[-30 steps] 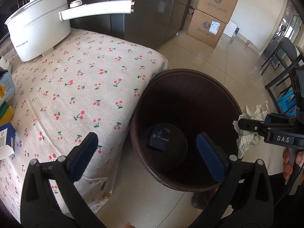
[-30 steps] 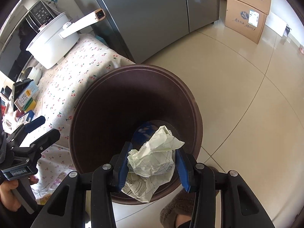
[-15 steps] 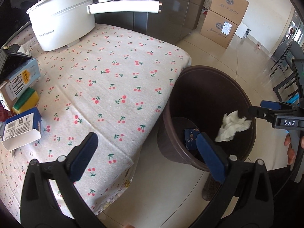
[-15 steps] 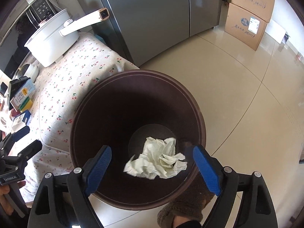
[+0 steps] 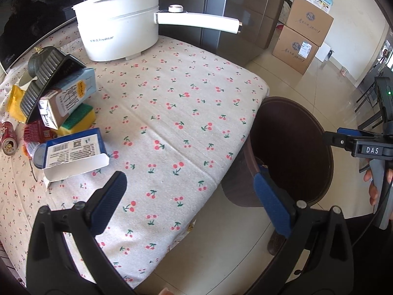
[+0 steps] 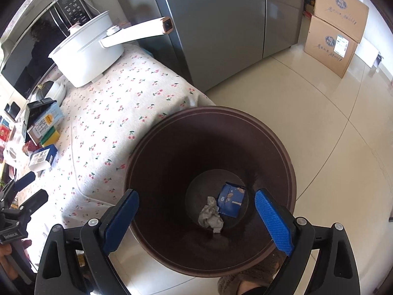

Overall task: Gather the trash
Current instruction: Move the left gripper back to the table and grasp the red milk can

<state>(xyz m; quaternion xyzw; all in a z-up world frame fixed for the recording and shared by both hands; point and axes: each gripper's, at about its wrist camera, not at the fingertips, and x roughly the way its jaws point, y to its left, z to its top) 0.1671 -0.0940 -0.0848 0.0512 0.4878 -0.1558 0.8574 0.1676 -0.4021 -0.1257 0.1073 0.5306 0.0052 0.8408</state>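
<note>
The right gripper (image 6: 196,211) hangs over the bin (image 6: 282,147), jaws just opened wide, so the crumpled paper (image 6: 211,217) lies at its bottom. The left gripper (image 5: 189,196) (also spread, empty) faces the table's (image 5: 172,123) near edge.

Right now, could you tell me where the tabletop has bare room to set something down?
The cherry-print tablecloth is bare from the white pot to the corner beside the brown bin. Its left edge is crowded: blue box, sponge, carton, can.
</note>
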